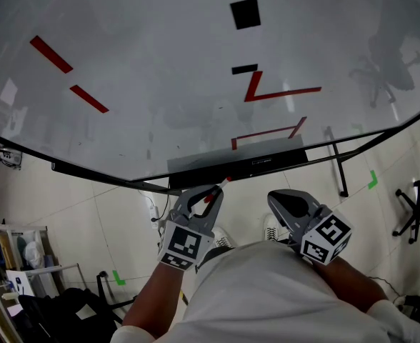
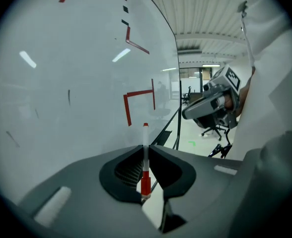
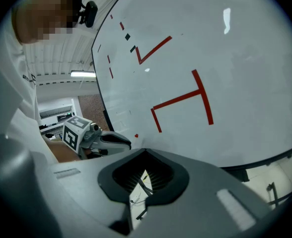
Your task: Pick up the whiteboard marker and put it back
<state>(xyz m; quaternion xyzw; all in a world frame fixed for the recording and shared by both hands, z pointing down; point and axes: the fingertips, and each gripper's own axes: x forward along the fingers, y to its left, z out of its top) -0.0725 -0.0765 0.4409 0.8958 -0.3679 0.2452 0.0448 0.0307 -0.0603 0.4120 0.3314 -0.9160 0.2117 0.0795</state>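
The left gripper (image 1: 211,191) and right gripper (image 1: 276,199) are grey moulded shells with ribbed black pads (image 2: 127,170). Each carries a white cube (image 1: 183,245) of black square markers. The person wears a white top (image 1: 267,295).

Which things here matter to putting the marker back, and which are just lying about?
Part of the job:
- whiteboard marker, clamped in the left gripper
- whiteboard
- dark tray under the board, likely where the marker goes

Just lying about:
- right gripper, shut on nothing
- office chair
- green floor tape
- black square on the board
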